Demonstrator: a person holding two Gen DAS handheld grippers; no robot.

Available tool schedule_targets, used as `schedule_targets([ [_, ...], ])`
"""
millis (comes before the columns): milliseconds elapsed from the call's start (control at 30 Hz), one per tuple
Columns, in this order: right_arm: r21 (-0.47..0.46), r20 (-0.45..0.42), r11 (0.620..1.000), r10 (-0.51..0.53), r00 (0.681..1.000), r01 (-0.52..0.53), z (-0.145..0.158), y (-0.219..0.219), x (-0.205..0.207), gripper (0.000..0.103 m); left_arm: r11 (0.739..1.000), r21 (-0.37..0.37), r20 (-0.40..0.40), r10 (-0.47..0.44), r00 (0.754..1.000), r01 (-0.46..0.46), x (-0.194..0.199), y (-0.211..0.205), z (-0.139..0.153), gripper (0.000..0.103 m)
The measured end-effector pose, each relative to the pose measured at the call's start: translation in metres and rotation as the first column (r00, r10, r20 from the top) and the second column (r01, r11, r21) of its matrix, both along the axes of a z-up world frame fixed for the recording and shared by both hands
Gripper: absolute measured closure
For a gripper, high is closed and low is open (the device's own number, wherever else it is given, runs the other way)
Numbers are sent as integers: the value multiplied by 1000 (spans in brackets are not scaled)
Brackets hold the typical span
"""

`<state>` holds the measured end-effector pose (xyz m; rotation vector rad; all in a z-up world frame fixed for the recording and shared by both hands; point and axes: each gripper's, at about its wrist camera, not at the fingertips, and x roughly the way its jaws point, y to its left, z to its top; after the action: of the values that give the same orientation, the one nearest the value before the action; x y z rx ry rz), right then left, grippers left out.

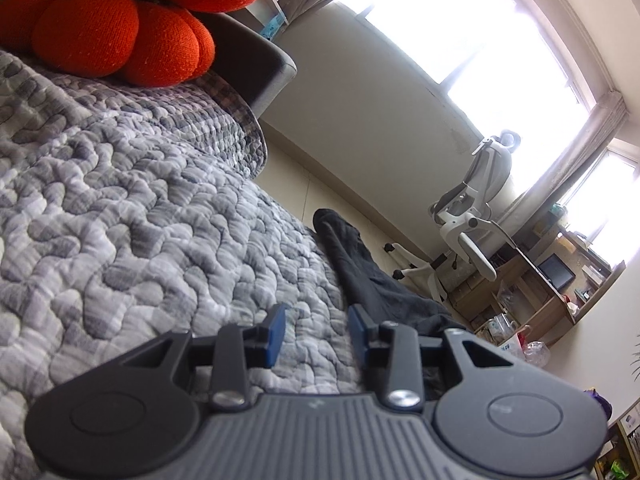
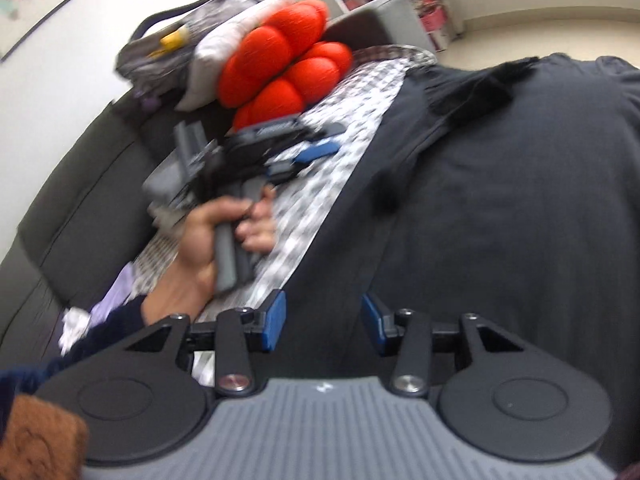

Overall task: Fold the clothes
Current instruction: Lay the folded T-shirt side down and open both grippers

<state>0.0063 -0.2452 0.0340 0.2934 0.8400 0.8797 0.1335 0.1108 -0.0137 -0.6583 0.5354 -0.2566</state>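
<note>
The dark garment [image 2: 500, 208] lies spread on a grey quilted bedcover [image 1: 132, 200] that covers a sofa or daybed, with most of its cloth on the right side of the right wrist view and a darker neckline or collar band at the far end; it looks laid out roughly flat with some wrinkles, which suits folding, but whether a fold is already in it cannot be told. In the left wrist view the same garment [image 1: 360, 268] shows only as a narrow dark strip running along the right edge of the bedcover toward the far floor. Right gripper [image 2: 323, 322]: blue-padded fingers apart, nothing between them, held low over the near hem area with the garment's left edge just under the gap, probably placed to take that edge. Left gripper [image 1: 316, 334]: fingers likewise apart and empty, angled low across the quilt with the garment just right of its right finger. The right wrist view also shows the left gripper from outside, blurred, gripped by the person's hand [image 2: 208, 240] over the quilt left of the garment. An orange knotted cushion [image 1: 120, 36] sits at the far end, well apart from the cloth, so it leaves the working area free. White office chair [image 1: 472, 216] stands far right by the window.
</note>
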Motion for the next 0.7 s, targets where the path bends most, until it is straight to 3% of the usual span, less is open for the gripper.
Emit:
schedule_targets([
  [133,-13,26,996,86,996,-86,-5,-18,-46,56,998,-18,-26,-58,998,57,-37,-3,4,59],
  [233,-1,-17,996,86,996,-86,-19,-29,-64,56,996,-29,-18,-88,996,87,-77,-7,4,57],
  [367,18,11,995,102,995,-102,-26,-17,-77,55,996,8,-15,-90,996,90,-111,-17,8,56],
  [400,9,16,995,103,995,-103,-27,-11,-77,58,995,34,-14,-96,995,96,-117,-21,11,56],
  [467,-44,23,995,95,995,-94,-33,1,-77,74,989,86,-12,-122,992,122,-125,-28,15,56],
  [500,-70,27,994,91,996,-88,-35,6,-76,92,984,111,-12,-136,991,136,-129,-31,18,56],
  [533,-87,26,993,85,996,-82,-38,10,-76,99,979,137,-12,-149,989,150,-133,-34,20,56],
  [600,-40,0,997,66,998,-66,-41,6,-74,99,970,171,-17,-172,985,172,-139,-37,21,56],
  [700,103,-41,993,53,998,-49,-43,-12,-78,99,957,201,-27,-207,978,209,-152,-39,20,56],
])
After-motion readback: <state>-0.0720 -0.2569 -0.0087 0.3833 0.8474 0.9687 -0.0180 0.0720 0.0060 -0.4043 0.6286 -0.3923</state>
